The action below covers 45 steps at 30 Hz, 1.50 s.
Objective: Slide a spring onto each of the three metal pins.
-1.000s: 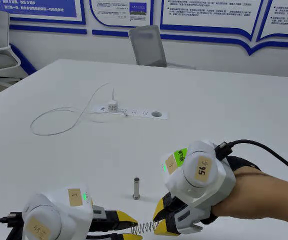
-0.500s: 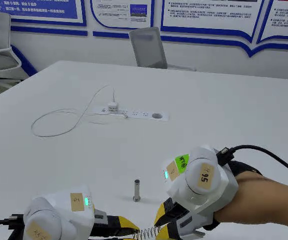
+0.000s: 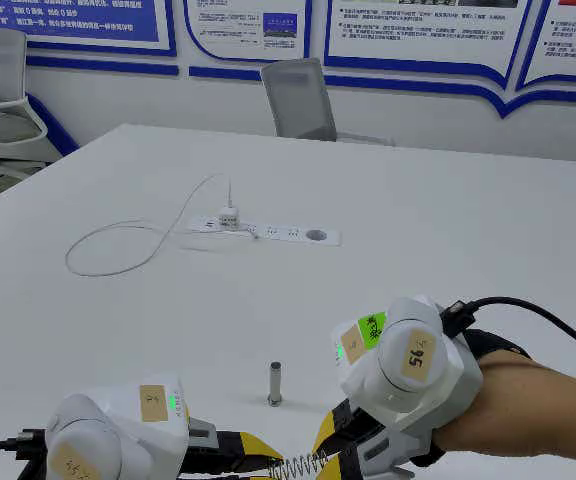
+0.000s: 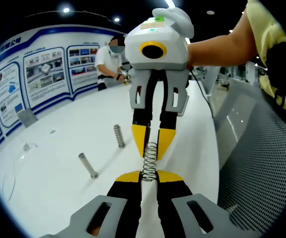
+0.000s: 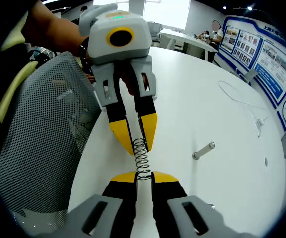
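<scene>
A small steel spring (image 3: 298, 466) (image 4: 149, 161) (image 5: 141, 158) hangs stretched between my two grippers, low over the white table's near edge. My left gripper (image 3: 268, 468) (image 4: 148, 176) is shut on one end. My right gripper (image 3: 326, 462) (image 5: 143, 177) is shut on the other end, facing it tip to tip. A bare metal pin (image 3: 275, 383) (image 4: 88, 166) (image 5: 203, 150) stands upright just beyond the grippers. In the left gripper view a second pin (image 4: 118, 135) farther off carries a spring around it.
A white power strip (image 3: 268, 230) with a plug and a looping white cable (image 3: 118, 245) lies mid-table. A grey chair (image 3: 303, 100) stands at the far edge. A mesh chair (image 5: 48, 114) is close behind the near table edge. A person (image 4: 108, 62) stands far back.
The head camera has tilted a little. Both grippers keep hold of the spring and sit slightly lower, nearer the table's front edge. The pin has not moved.
</scene>
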Each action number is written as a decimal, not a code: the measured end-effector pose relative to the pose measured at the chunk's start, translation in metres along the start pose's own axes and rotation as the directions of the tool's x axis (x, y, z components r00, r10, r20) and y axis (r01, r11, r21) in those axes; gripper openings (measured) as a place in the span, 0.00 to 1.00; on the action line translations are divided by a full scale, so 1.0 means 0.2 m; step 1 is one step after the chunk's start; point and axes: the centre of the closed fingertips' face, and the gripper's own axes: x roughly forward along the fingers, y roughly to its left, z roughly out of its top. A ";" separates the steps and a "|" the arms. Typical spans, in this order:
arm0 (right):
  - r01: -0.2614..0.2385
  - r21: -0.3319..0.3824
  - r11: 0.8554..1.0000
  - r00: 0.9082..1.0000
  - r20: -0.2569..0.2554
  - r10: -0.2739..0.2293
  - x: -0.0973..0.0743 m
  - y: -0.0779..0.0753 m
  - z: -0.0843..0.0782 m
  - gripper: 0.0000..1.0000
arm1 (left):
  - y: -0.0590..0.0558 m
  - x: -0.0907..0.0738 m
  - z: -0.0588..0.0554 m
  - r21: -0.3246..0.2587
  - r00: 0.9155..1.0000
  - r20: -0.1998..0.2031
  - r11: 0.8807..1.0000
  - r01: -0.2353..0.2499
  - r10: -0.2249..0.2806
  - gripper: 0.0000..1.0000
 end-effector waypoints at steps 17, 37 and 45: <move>-0.001 0.024 1.000 0.995 0.096 -0.002 -0.07 -0.01 0.16 0.12 | 0.03 0.01 0.01 -0.024 1.000 0.017 1.000 -0.014 0.015 0.10; 0.014 -0.024 1.000 0.996 0.088 -0.012 -0.07 -0.02 0.27 0.12 | 0.05 0.02 0.04 -0.034 0.999 0.048 0.999 -0.020 0.021 0.10; 0.017 -0.028 0.999 0.997 0.080 -0.014 -0.07 -0.03 0.27 0.12 | 0.06 0.02 0.04 -0.036 0.999 0.045 0.999 -0.028 0.030 0.11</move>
